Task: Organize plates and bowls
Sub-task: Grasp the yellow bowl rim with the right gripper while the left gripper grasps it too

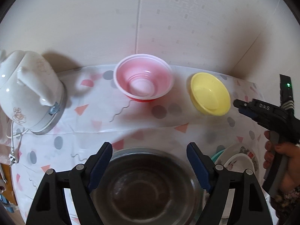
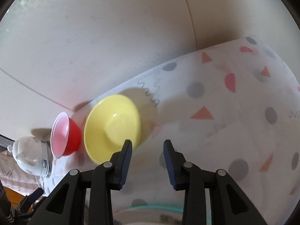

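My left gripper [image 1: 149,151] is open, its jaws spread above a steel bowl [image 1: 146,187] at the table's near edge. A red bowl with a pale inside [image 1: 143,79] and a yellow bowl [image 1: 210,93] stand at the back by the wall. My right gripper [image 1: 236,104] reaches in from the right, close to the yellow bowl; in its own view it [image 2: 147,146] is open and empty, the left finger beside the yellow bowl's [image 2: 112,125] rim. The red bowl [image 2: 66,135] lies left of it. A patterned white plate [image 1: 238,161] sits on a teal plate [image 1: 217,154] at right.
A white electric kettle [image 1: 28,90] on its base stands at the left with its cord [image 1: 14,146] trailing off the edge. The table carries a white cloth with pink and grey shapes [image 2: 215,112]. Walls close the back and right corner. The teal plate rim [image 2: 155,207] shows below my right gripper.
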`<state>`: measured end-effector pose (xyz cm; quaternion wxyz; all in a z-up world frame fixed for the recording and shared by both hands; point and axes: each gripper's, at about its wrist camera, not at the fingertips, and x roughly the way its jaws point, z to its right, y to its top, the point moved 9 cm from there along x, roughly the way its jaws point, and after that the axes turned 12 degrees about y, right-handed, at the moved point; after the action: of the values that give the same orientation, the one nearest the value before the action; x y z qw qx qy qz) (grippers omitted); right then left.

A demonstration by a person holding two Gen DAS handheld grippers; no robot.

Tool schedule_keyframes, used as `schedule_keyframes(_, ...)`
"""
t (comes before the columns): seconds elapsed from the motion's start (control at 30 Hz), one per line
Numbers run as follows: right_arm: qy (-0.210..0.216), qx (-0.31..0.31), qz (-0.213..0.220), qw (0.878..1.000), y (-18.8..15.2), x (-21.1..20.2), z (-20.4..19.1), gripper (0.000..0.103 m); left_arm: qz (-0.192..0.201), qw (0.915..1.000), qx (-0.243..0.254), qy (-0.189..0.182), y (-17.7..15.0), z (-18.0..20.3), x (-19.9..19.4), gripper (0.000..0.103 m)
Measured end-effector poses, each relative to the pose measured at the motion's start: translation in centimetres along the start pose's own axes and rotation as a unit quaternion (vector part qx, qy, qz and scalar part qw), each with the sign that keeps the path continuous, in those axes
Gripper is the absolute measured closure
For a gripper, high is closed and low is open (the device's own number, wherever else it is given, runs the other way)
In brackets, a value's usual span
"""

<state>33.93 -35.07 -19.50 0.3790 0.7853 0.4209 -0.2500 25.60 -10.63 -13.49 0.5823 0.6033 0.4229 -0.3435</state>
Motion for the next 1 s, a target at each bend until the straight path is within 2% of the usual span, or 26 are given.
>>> schedule_keyframes(0.37, 0.027, -0.017, -0.035, 0.999, 1.3, 4.0, 0.0, 0.069, -0.019, 0.9998, -0.006, -0.001, 0.9, 2.7, 0.9, 0.021)
schedule_keyframes(0.43, 0.025, -0.029, -0.041, 0.998, 1.2, 4.5, -0.1, 0.076, -0.019, 0.9998, -0.002, 0.002, 1.2, 3.3, 1.0, 0.021)
schedule_keyframes(0.5, 0.018, -0.04, -0.049, 0.998, 1.0, 4.9, 0.0, 0.079, -0.018, 0.9998, 0.004, 0.002, 1.6, 4.0, 1.1, 0.021)
schedule_keyframes(0.7, 0.032, -0.048, -0.056, 0.997, 0.6, 5.2, 0.2, 0.088, -0.018, 0.9997, 0.017, 0.004, 2.7, 6.2, 1.9, 0.021)
schedule_keyframes(1.0, 0.047, -0.055, -0.059, 0.996, -0.2, 4.8, 0.9, 0.088, -0.013, 0.9991, 0.037, -0.018, 4.6, 10.2, 3.5, 0.022)
